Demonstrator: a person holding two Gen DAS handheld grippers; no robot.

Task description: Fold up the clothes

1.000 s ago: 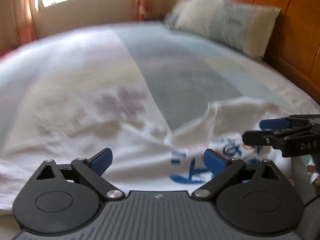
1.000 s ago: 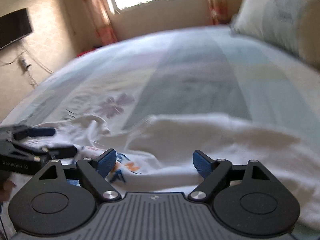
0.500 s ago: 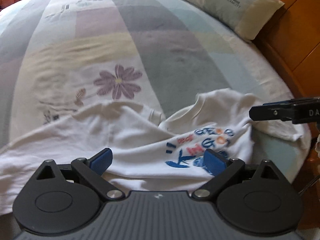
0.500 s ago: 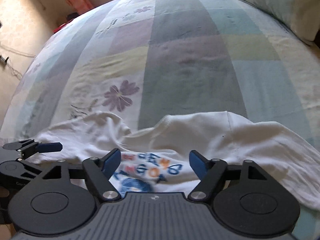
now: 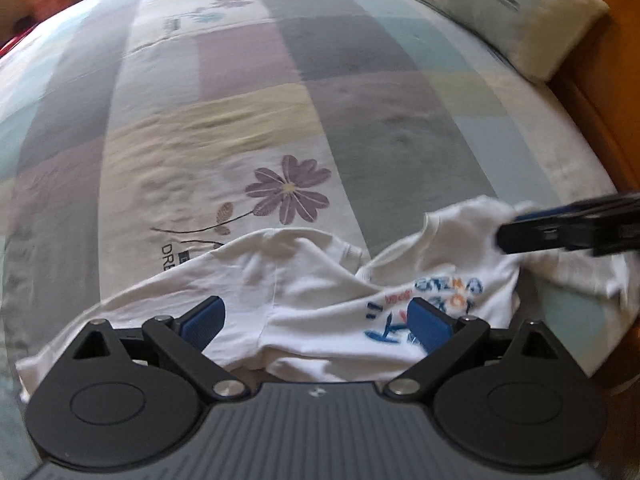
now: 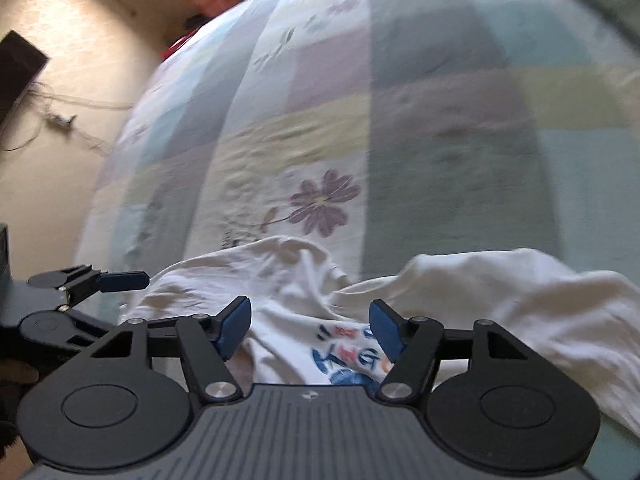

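We find the white T-shirt crumpled on the bed; left gripper apart, right gripper just narrowing, gripping nothing

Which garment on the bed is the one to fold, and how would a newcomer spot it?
Start at the patchwork bedspread and find its purple flower. Just nearer the camera lies a crumpled white T-shirt. It is the only garment there, marked by blue and orange lettering on its front.
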